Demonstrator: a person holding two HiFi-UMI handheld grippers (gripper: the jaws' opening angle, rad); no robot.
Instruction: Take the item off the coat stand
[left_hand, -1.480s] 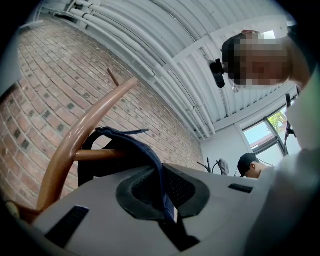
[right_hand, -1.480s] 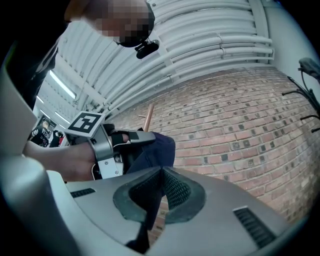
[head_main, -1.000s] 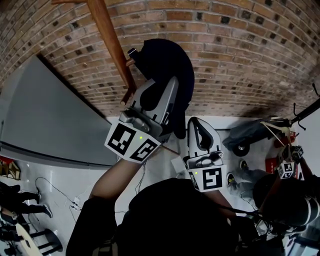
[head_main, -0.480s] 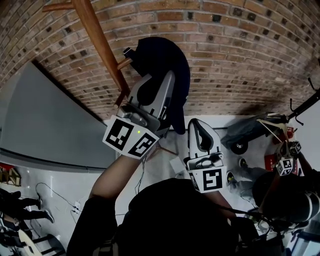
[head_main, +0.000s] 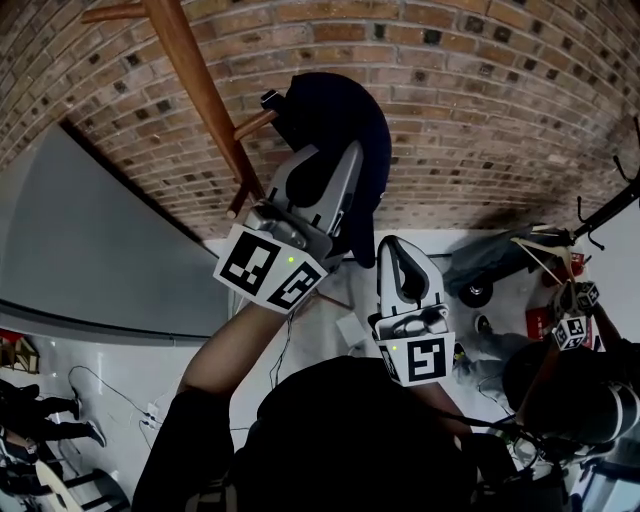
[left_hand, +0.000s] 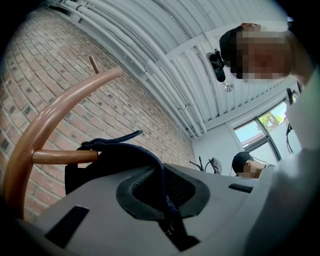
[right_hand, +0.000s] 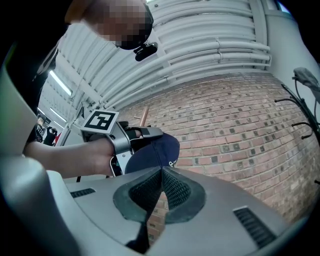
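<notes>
cap: one, navy, hanging at 12 o'clock on coat stand peg
left gripper: clamping cap edge
right gripper: clenching, holding nothing
writing: showing white on cap, unreadable

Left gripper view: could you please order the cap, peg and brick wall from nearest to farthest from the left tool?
1. Cap, pinched in the left tool.
2. Peg, to the left, carrying the cap.
3. Brick wall, behind both.

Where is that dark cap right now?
In the head view the cap sits top centre against the brick wall, hanging on a peg of the wooden coat stand to its left, with the left gripper shut on its edge.
</notes>
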